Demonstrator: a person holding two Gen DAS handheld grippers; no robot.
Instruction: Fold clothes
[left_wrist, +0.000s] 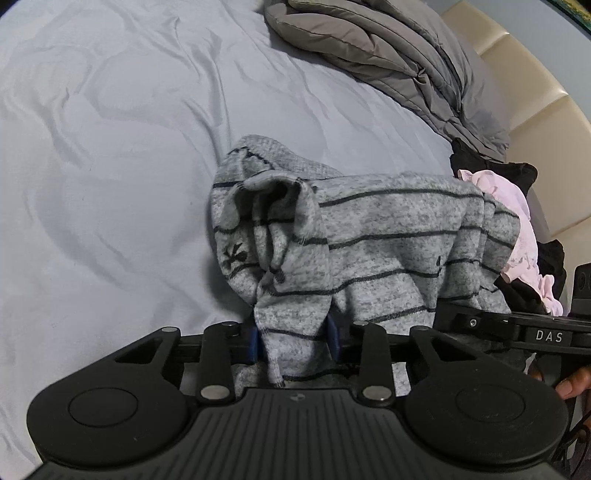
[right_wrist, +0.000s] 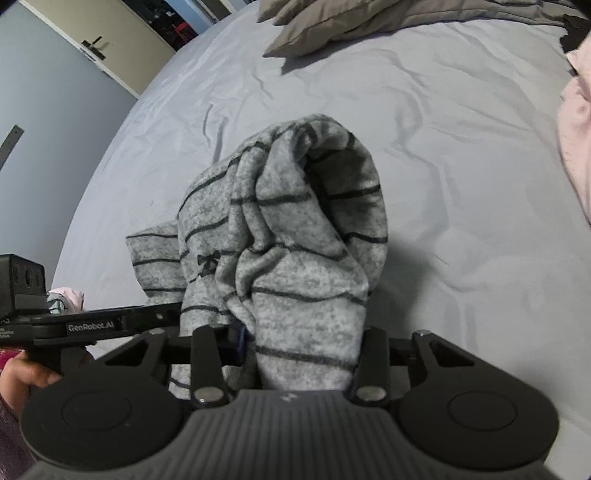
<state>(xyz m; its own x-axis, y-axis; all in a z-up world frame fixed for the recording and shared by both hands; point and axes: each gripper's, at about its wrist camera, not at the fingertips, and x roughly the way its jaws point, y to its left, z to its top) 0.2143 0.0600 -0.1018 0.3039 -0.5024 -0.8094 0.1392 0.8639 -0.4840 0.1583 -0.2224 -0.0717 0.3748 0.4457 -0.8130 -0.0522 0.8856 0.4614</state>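
Observation:
A grey knit garment with thin dark stripes (left_wrist: 388, 236) hangs bunched above the pale blue bed sheet (left_wrist: 110, 147). My left gripper (left_wrist: 295, 338) is shut on a hanging edge of it, blue pads pressing the cloth from both sides. My right gripper (right_wrist: 303, 345) is shut on another bunched part of the striped garment (right_wrist: 295, 236), which drapes forward over the fingers and hides the right pad. Each gripper shows in the other's view: the right one (left_wrist: 535, 332) at the left view's right edge, the left one (right_wrist: 85, 326) at the right view's left edge.
A grey duvet (left_wrist: 388, 55) lies crumpled at the head of the bed, by a cream padded headboard (left_wrist: 535, 110). A pile of pink (left_wrist: 517, 221) and black clothes sits to the right. A door (right_wrist: 103, 48) and blue wall stand beyond the bed's left side.

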